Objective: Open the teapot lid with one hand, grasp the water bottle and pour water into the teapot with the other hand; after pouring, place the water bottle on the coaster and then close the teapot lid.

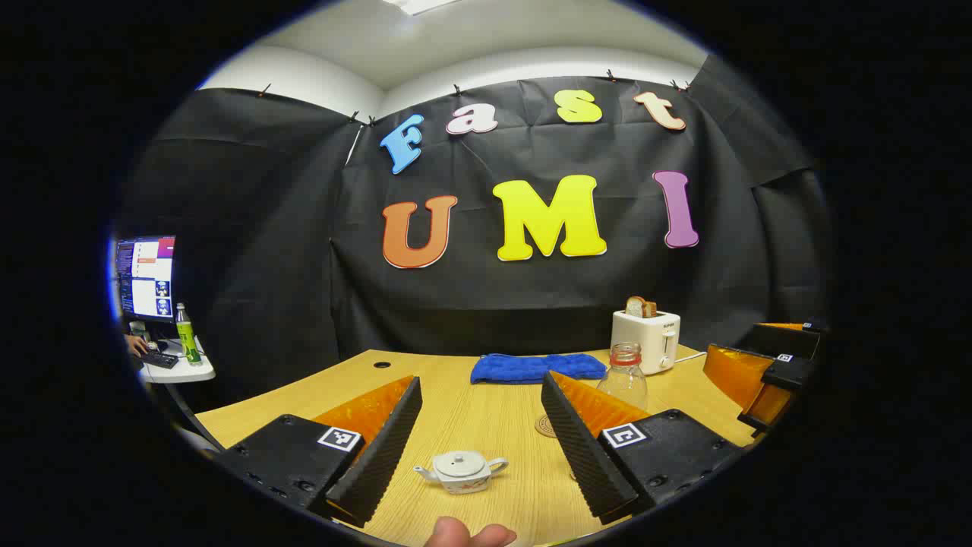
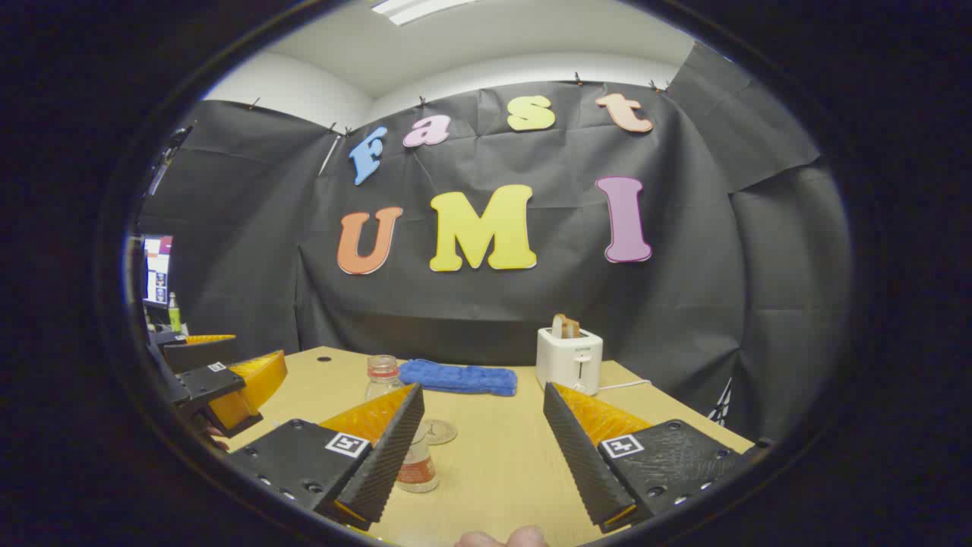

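Teapot (image 1: 461,471) sat lidded on the wooden table (image 1: 486,414), between the fingers of the left gripper (image 1: 481,448); nothing started.
Both sets of jaws gaped, holding nothing. Capless water bottle (image 2: 395,425) stood by the coaster (image 2: 439,431), partly behind the right gripper (image 2: 484,456); its contents unclear. Lid lift, pour, bottle placement and closing all remained.

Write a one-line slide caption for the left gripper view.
Open left gripper hovers above a lidded teapot on the wooden table, water bottle and toaster behind.
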Motion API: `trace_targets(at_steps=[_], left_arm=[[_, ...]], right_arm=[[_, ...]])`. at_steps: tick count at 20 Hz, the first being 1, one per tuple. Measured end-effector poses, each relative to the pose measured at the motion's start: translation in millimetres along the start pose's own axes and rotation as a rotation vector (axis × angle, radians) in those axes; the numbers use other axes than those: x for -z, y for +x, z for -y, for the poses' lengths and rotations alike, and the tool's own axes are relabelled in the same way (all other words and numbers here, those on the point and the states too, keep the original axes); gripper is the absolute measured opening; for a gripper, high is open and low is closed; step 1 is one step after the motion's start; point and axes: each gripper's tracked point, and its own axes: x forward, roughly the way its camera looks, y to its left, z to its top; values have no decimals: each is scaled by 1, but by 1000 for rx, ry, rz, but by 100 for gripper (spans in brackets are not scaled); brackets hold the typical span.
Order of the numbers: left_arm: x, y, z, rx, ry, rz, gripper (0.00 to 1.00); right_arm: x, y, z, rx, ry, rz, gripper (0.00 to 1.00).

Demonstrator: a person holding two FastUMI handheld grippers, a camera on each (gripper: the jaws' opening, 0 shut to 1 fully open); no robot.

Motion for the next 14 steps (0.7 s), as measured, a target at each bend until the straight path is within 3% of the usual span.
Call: trace_targets(at_steps=[14], left_arm=[[7,2,5,23,11,-21,99]], right_arm=[[5,-1,-4,2,-17,2,96]])
